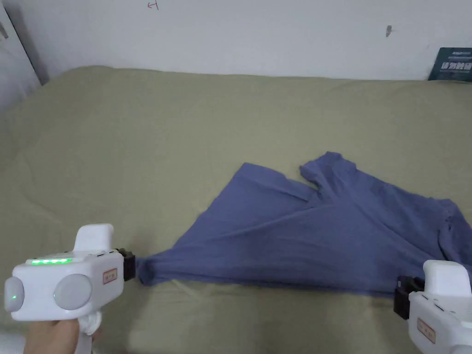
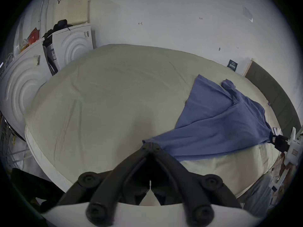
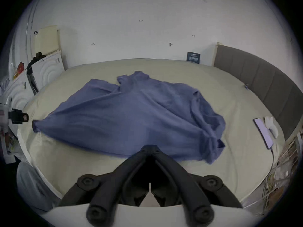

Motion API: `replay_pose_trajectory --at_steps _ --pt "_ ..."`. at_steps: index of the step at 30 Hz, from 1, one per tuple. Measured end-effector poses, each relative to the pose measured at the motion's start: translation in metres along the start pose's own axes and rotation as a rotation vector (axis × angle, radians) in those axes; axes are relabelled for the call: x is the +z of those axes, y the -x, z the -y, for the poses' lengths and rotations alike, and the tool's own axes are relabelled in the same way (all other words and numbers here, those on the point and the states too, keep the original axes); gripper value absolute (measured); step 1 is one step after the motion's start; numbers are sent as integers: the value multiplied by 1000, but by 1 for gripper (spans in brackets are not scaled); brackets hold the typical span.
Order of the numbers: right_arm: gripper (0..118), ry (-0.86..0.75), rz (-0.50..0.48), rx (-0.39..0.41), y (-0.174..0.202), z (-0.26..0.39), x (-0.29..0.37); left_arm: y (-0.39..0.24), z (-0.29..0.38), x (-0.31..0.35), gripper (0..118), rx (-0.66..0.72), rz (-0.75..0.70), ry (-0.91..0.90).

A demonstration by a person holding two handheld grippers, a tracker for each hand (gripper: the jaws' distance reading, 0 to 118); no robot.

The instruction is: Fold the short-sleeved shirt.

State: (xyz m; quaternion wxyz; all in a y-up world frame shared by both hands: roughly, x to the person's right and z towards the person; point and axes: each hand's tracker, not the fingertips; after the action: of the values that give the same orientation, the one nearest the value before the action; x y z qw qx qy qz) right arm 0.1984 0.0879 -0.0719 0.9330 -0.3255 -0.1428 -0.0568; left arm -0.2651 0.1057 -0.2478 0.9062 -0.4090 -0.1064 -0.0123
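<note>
You had the left gripper (image 1: pixel 130 266) and the right gripper (image 3: pixel 150 148) each clenched on a near-edge corner of the blue shirt (image 1: pixel 322 230), which lay on the bed (image 1: pixel 138 152), probably to stretch it flat for folding.

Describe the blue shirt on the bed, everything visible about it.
The shirt is a plain blue, thin, soft-looking knit with short sleeves. It lies spread but rumpled on the olive-beige bed cover, its near edge stretched into a line. The left gripper is shut on one pulled-out corner, drawn to a point. The right gripper is shut at the same edge farther along. One sleeve lies flat toward the wall; the right-hand side is bunched in folds.
</note>
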Motion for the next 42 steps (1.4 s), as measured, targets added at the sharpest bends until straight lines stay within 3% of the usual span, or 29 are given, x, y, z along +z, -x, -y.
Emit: replay_pose_trajectory --at_steps 6,7,9,10,11,14,15,17,23,30,36,40,41,42 --pt "0 16 -23 14 12 -6 -6 -3 -22 -21 1 -18 82 67" --pt "0 20 -30 3 11 -8 -8 -4 -26 -27 14 -22 91 104" --pt "0 30 -49 -15 12 -11 -10 -8 -26 -40 107 -33 65 113" --pt "0 31 -55 -15 12 -11 -11 -10 -27 -47 118 -39 27 137" --pt "0 31 -57 -12 12 -11 -11 -10 -32 -46 110 -44 1 80" --pt "0 33 -64 9 13 -12 -14 -10 -36 -67 102 -11 34 184" --pt "0 39 -65 11 12 -12 -16 -12 -31 -71 87 -13 42 224" --pt "0 42 -63 8 11 -14 -19 -17 -23 -71 6 -52 47 270" --pt "0 55 -64 -6 3 -35 -41 -22 -19 -63 5 -52 51 232" --pt "0 69 -42 -31 -24 -110 -111 -16 -21 -67 5 -63 64 199" --pt "0 148 -7 30 -44 -186 -201 -8 -16 -69 5 -34 102 190" --pt "1 213 -38 99 -47 -211 -238 -6 -15 -68 5 -31 115 191" --pt "10 251 -67 132 -45 -215 -246 -7 -14 -68 5 -31 119 193" --pt "40 247 -53 167 -44 -219 -252 -7 -14 -68 5 -35 118 191"
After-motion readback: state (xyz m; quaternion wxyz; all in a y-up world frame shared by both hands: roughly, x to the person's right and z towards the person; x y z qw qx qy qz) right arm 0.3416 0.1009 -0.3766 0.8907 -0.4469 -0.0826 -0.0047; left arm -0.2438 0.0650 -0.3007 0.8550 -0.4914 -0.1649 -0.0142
